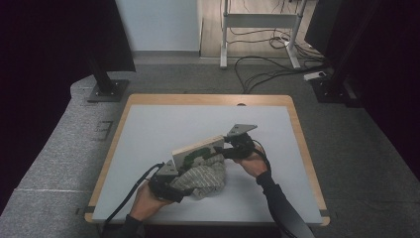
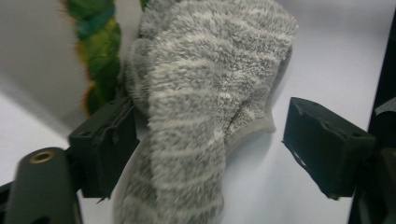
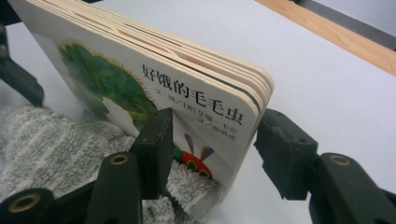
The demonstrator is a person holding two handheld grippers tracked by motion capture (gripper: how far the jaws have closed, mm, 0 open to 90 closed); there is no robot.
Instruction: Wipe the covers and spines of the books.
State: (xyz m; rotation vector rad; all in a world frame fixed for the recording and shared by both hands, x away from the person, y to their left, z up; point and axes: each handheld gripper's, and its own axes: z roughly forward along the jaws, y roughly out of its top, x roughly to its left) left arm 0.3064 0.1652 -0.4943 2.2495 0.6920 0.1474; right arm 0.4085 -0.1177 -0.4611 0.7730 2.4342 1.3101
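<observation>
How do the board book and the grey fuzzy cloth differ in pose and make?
The board book is rigid and stands tilted on edge; the grey fuzzy cloth is soft and lies crumpled on the table. The book's cover is glossy and printed; the cloth is striped pile. Each sits between one gripper's fingers.

1 board book (image 1: pixel 197 150) at frame center, 1 grey striped fuzzy cloth (image 1: pixel 204 179) just below it. 2 grippers: left gripper (image 1: pixel 174 184) lower left of center, right gripper (image 1: pixel 229 148) right of center. 2 hands. 1 tabletop (image 1: pixel 148 134). 2 dark stands at upper corners.
</observation>
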